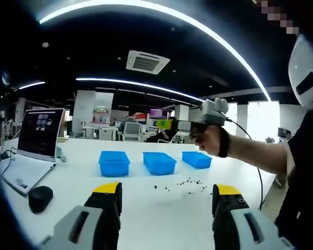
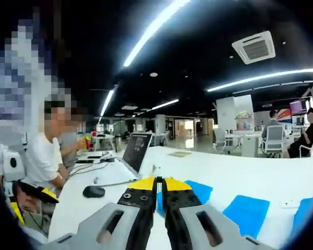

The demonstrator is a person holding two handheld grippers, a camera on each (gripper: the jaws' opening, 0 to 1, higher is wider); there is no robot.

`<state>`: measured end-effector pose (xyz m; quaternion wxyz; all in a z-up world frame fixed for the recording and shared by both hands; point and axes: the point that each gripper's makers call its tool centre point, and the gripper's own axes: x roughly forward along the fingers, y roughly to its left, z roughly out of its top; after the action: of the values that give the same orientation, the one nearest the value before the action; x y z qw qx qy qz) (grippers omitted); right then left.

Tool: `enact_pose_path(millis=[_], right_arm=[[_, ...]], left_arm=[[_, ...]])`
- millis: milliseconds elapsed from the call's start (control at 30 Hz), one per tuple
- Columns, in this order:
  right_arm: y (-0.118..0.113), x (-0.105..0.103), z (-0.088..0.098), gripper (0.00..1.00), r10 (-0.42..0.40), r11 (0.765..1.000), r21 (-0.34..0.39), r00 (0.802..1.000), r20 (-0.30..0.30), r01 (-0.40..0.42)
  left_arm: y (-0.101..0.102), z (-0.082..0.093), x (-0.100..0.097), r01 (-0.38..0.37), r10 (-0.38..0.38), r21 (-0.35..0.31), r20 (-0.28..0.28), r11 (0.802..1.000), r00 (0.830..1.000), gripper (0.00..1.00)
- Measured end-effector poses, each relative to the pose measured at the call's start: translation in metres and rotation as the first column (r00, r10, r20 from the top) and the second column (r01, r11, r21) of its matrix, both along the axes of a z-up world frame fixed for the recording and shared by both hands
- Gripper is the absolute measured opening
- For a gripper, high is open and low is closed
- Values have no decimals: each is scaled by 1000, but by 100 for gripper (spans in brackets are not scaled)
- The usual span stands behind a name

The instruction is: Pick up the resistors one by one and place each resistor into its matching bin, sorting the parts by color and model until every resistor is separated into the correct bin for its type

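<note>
Small dark resistors (image 1: 185, 183) lie scattered on the white table (image 1: 146, 208) in front of three blue bins (image 1: 114, 162) (image 1: 159, 162) (image 1: 196, 159). My left gripper (image 1: 168, 190) hovers low over the near table, jaws wide open and empty. A hand holds my right gripper (image 1: 165, 124) high above the bins, pointing left. In the right gripper view my right gripper (image 2: 159, 182) has its yellow-tipped jaws pressed together, nothing visible between them. Below it are the blue bins (image 2: 245, 211).
An open laptop (image 1: 39, 133) and a black mouse (image 1: 40, 198) sit at the table's left end, the same laptop (image 2: 135, 151) and mouse (image 2: 94, 191) showing in the right gripper view. A person sits at the left (image 2: 44, 156). Office desks and chairs fill the background.
</note>
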<state>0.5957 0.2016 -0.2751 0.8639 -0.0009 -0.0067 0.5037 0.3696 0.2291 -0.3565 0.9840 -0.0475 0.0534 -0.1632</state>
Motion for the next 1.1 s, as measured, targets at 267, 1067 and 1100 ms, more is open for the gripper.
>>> enact_pose_path(millis=[267,1067,1100], right_arm=[[53,56,-11,7,-37,997,-63,999,-16,36],[66,70,-28,39,-54,984,-164,997,50,62],[63,68,-27,39,-53,985,-162,997,51,60]], left_arm=[[7,0,-3,-25,25,0,-1,1000,1000,71],[7,1,-6,-38,38,5,-1,999,999,71],[7,1,-6,-36,36,5,0,999,999,71]])
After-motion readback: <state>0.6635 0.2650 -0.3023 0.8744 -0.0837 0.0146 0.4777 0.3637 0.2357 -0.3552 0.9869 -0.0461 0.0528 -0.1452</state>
